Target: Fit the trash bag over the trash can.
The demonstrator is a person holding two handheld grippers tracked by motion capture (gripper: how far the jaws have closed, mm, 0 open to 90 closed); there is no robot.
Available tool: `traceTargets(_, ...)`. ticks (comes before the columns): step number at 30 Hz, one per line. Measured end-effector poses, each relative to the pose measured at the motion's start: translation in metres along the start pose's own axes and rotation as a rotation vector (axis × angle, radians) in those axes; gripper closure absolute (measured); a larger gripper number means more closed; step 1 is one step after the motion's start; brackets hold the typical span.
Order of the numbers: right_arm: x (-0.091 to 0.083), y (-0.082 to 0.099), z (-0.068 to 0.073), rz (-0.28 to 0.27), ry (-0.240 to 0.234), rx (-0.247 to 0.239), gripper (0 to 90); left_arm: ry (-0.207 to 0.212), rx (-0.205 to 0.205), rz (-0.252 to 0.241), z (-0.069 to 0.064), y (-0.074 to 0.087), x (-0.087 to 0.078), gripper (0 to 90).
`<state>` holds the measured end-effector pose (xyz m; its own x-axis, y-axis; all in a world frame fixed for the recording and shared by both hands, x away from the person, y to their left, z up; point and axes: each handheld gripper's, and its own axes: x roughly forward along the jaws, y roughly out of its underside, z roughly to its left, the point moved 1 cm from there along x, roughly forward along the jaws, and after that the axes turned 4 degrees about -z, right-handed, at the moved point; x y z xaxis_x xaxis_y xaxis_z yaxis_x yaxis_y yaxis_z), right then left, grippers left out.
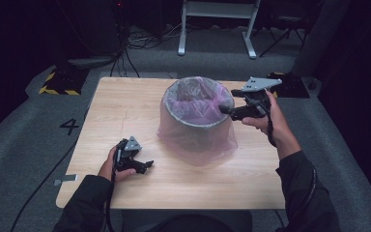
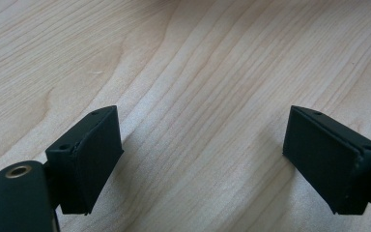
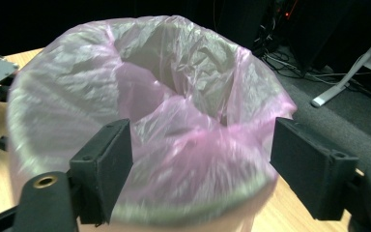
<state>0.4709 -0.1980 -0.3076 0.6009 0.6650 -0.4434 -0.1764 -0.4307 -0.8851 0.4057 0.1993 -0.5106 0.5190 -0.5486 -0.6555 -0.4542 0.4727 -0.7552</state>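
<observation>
The round grey bin [image 1: 196,112] with its thin pink plastic bag [image 3: 183,145] stands mid-surface, light and slippery, best pinched at the folded rim, where the right gripper [image 3: 200,166] hovers wide open and empty.

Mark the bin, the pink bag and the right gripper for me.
bin [image 1: 193,126], high view, its side wall.
pink bag [image 3: 193,145], right gripper view, fold over the near rim.
right gripper [image 1: 224,110], high view, between its fingertips.
</observation>
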Motion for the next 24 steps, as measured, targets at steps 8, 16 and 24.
traceTargets(8,-0.031,0.024,0.001,-0.079,0.048,0.021,23.0,-0.001,0.000,0.002,0.000,0.000,0.000,13.4)
traceTargets(16,-0.040,0.071,0.001,0.010,0.071,0.011,21.1,0.002,-0.003,0.001,0.000,0.000,0.000,13.3)
traceTargets(24,-0.037,0.121,0.000,0.080,0.058,0.053,21.0,0.002,-0.006,0.000,0.000,0.000,0.001,13.2)
